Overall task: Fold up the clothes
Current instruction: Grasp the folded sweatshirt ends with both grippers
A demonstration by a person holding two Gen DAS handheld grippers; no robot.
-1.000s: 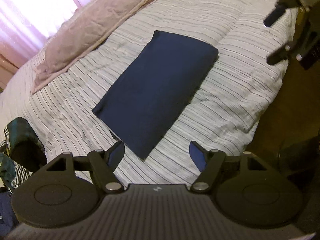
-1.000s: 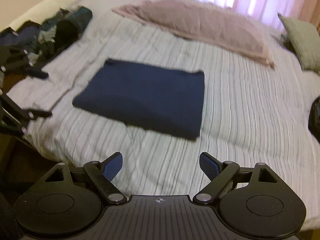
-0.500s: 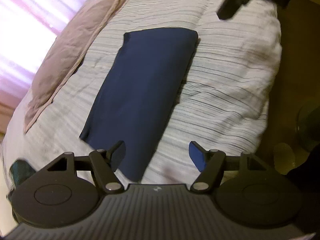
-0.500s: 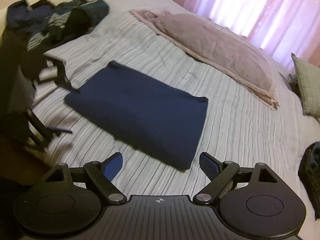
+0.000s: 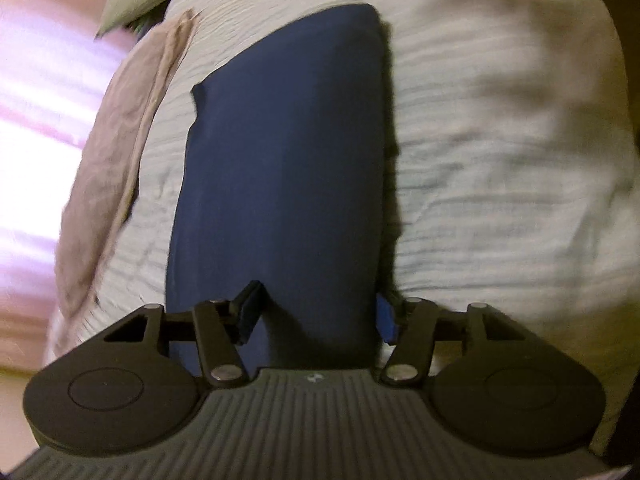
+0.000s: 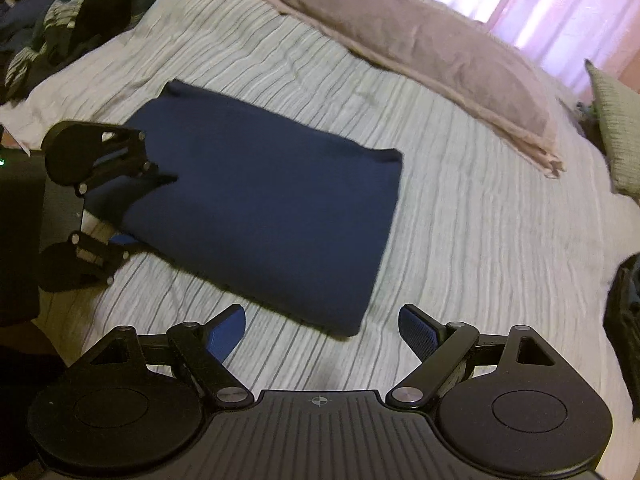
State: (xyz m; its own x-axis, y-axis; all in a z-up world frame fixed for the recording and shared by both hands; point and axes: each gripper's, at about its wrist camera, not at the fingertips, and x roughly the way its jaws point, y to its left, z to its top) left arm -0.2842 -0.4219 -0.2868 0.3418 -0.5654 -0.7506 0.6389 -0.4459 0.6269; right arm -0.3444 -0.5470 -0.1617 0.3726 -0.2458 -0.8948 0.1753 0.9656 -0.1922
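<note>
A folded navy garment (image 6: 264, 208) lies flat on the striped bed cover; in the left wrist view (image 5: 280, 168) it runs away from me as a long rectangle. My left gripper (image 5: 318, 314) is open, its jaws straddling the garment's near end, one finger over the cloth and one at its right edge. It also shows in the right wrist view (image 6: 138, 208) at the garment's left end. My right gripper (image 6: 320, 330) is open and empty, just short of the garment's near edge.
A mauve pillow (image 6: 432, 52) lies across the far side of the bed. A grey-green cushion (image 6: 616, 120) sits at the right. A heap of dark and striped clothes (image 6: 68, 16) lies at the far left corner. A dark item (image 6: 624, 328) sits at the right edge.
My left gripper has swung round and moved in to the garment's end, its jaws now around the cloth. My right gripper has come closer to the near edge.
</note>
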